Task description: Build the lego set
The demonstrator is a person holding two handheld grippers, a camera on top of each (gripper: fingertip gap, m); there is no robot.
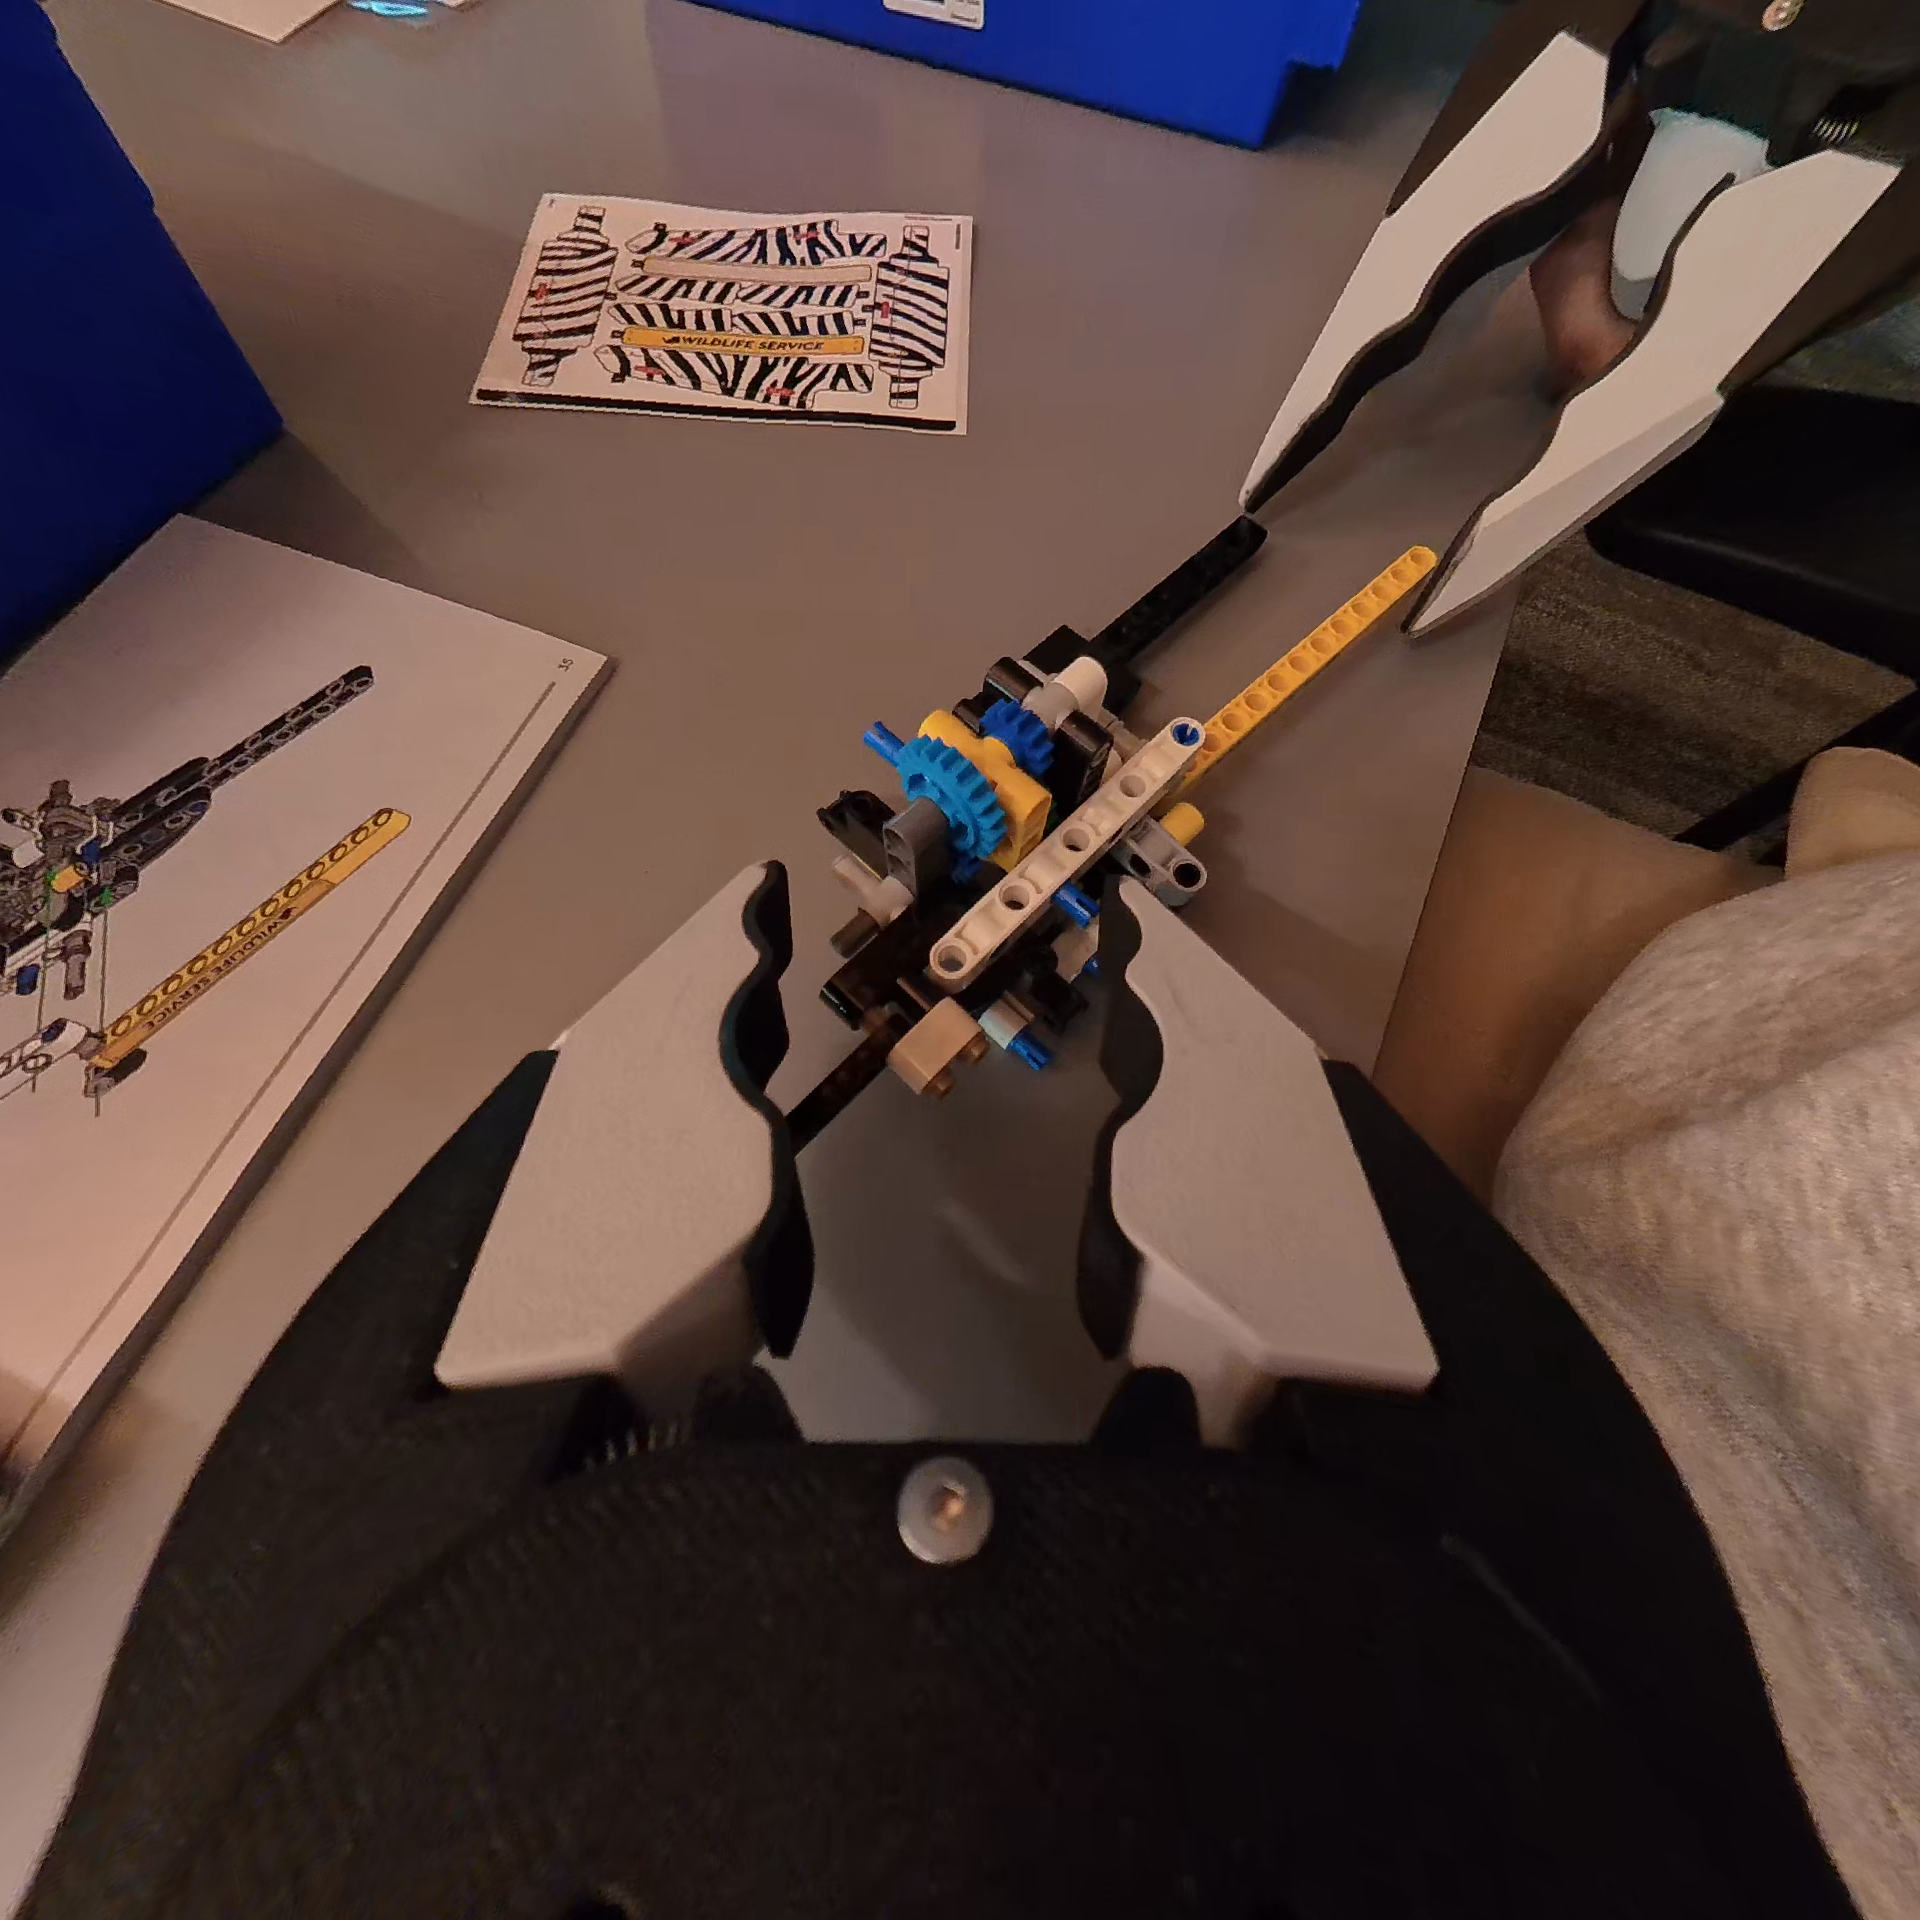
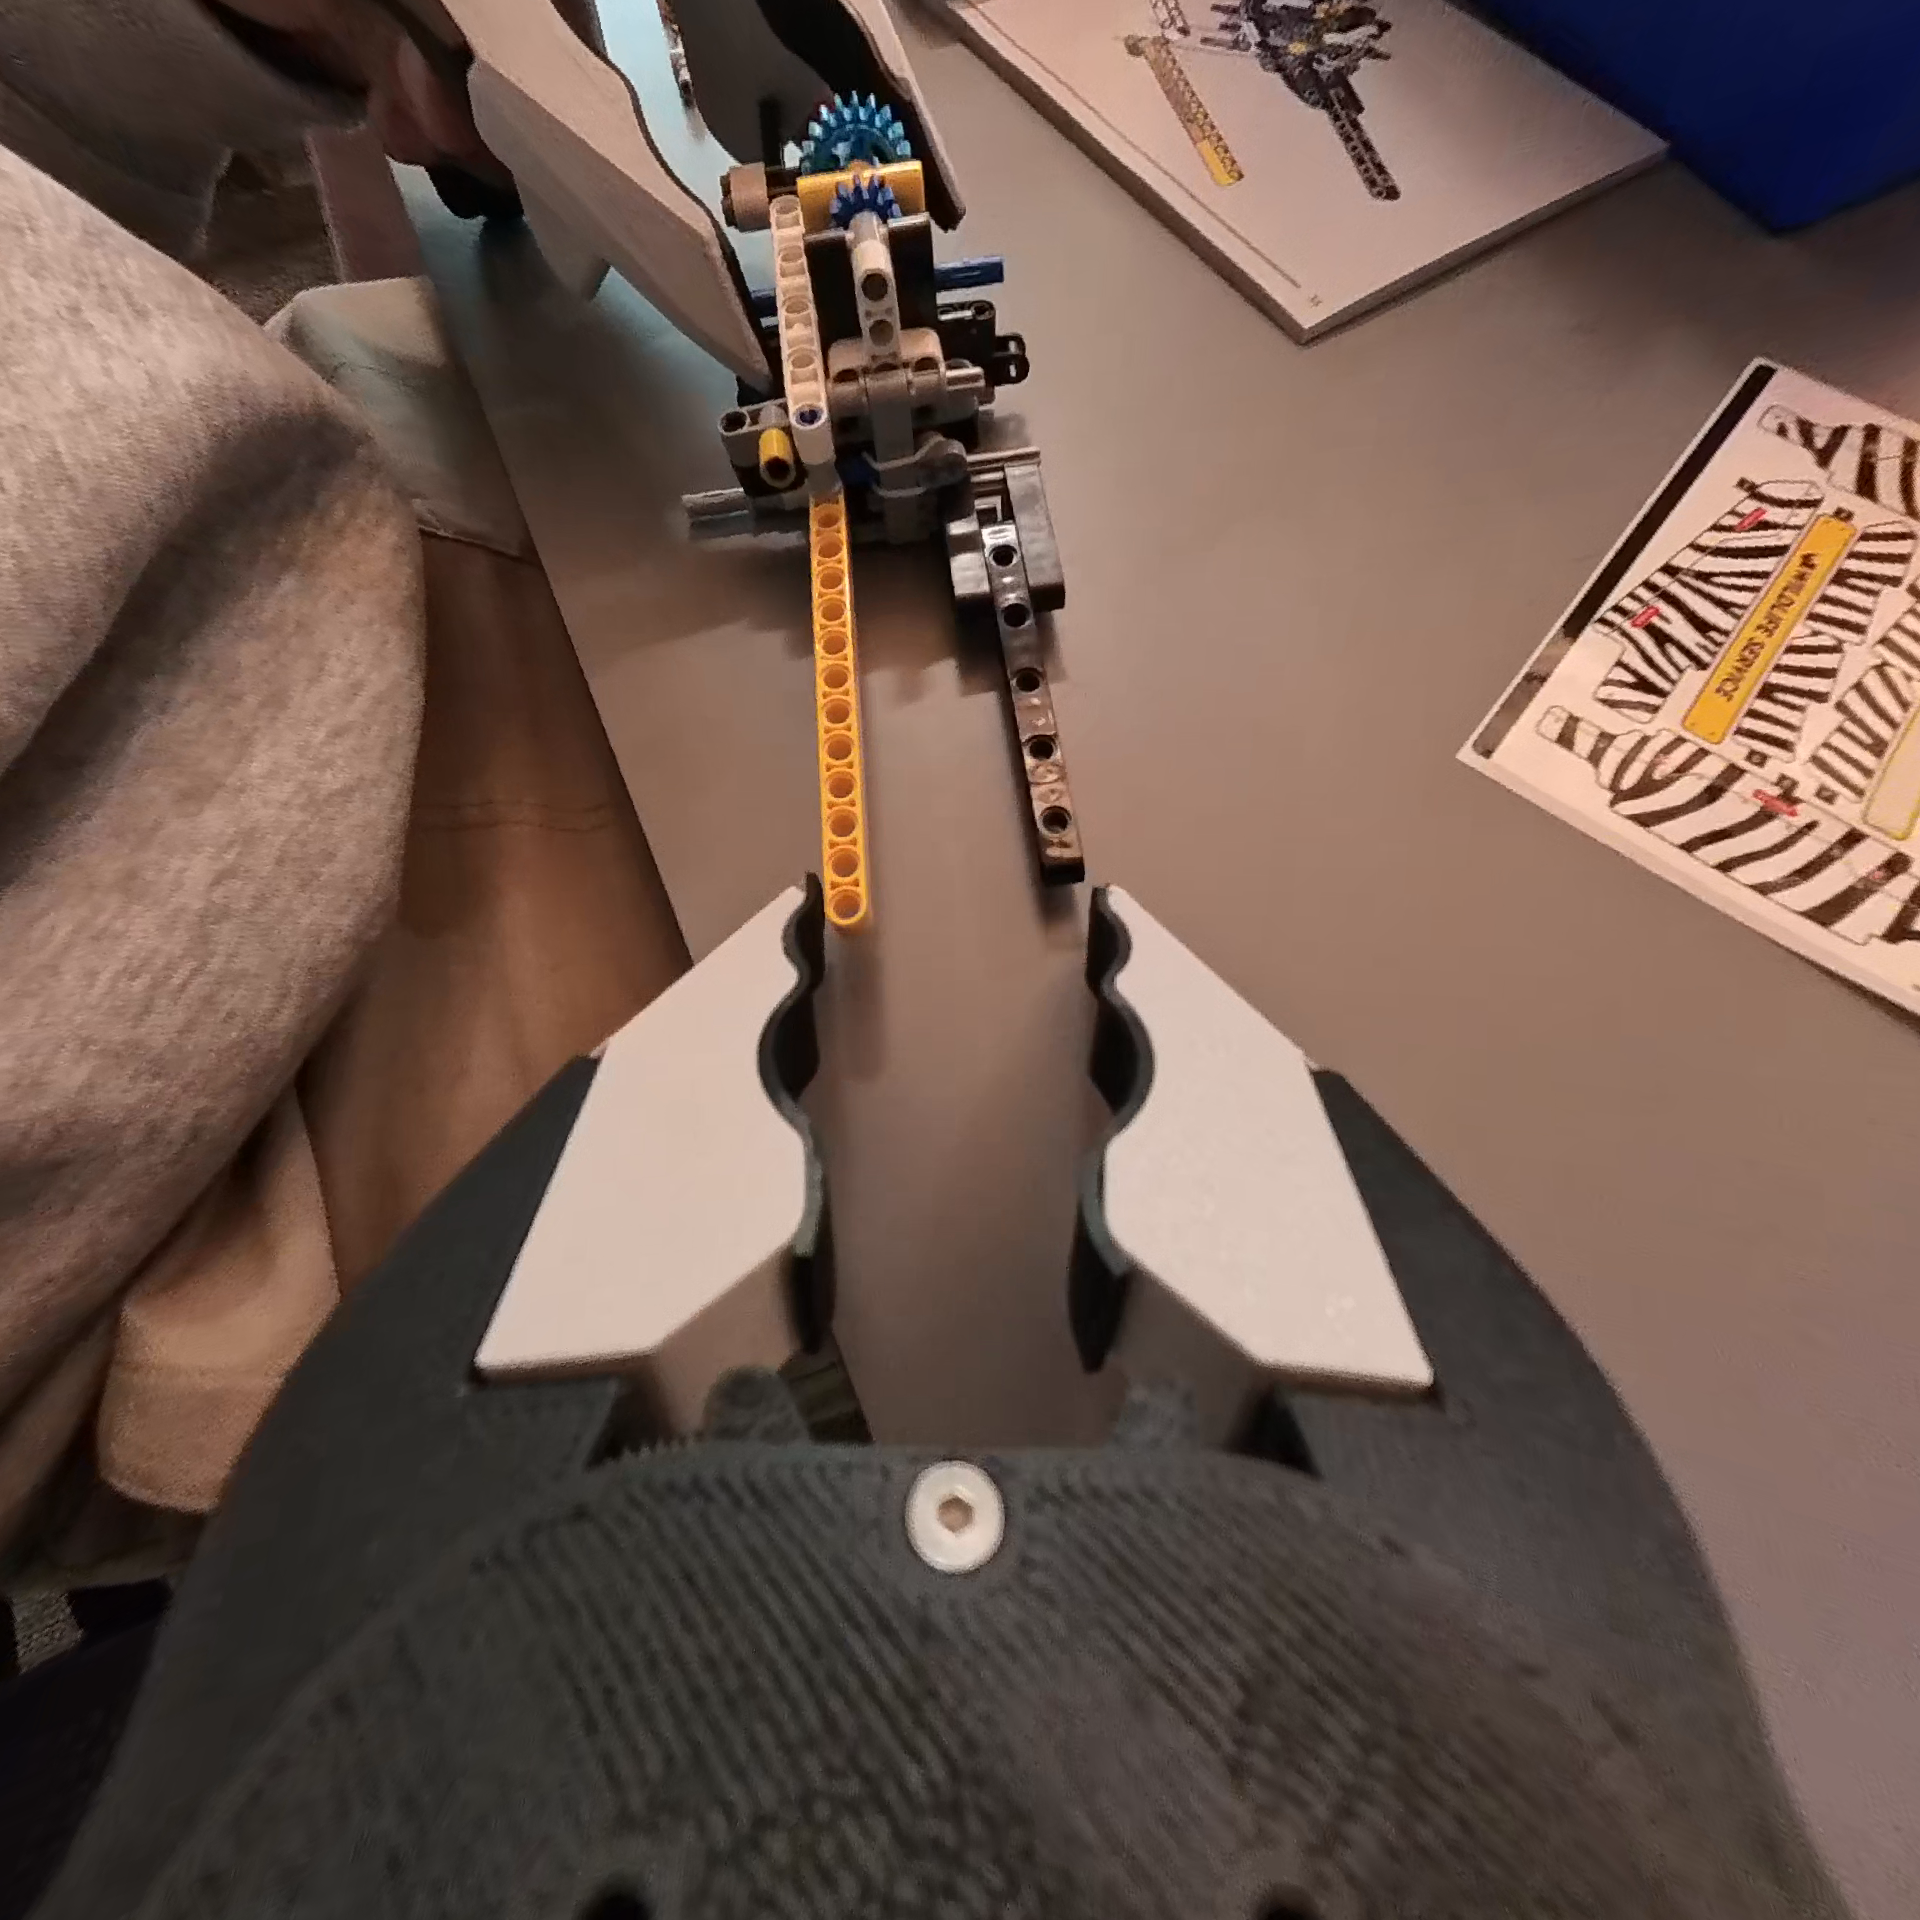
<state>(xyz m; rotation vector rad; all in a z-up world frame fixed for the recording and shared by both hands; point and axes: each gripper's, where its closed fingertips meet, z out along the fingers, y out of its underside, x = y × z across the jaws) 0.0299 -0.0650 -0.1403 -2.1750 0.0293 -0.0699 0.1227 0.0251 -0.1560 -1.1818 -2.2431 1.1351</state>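
Note:
The partly built lego model (image 1: 997, 831) lies on the grey table (image 1: 727, 571). It has blue gears, a white beam, a long yellow beam (image 1: 1320, 655) and a long black beam (image 1: 1184, 592). My left gripper (image 1: 945, 904) is open, with its fingers on either side of the model's gear end. My right gripper (image 2: 954, 899) is open and empty at the free ends of the yellow beam (image 2: 836, 707) and the black beam (image 2: 1039, 727). It also shows in the left wrist view (image 1: 1335, 561). The right wrist view shows the model (image 2: 873, 353) with the left gripper (image 2: 852, 301) around it.
An open instruction booklet (image 1: 260, 883) lies to the left. A zebra-striped sticker sheet (image 1: 727, 312) lies farther back. Blue bins (image 1: 1039, 52) stand at the back and far left. The table edge and a person's grey sleeve (image 1: 1714, 1143) are close on the right.

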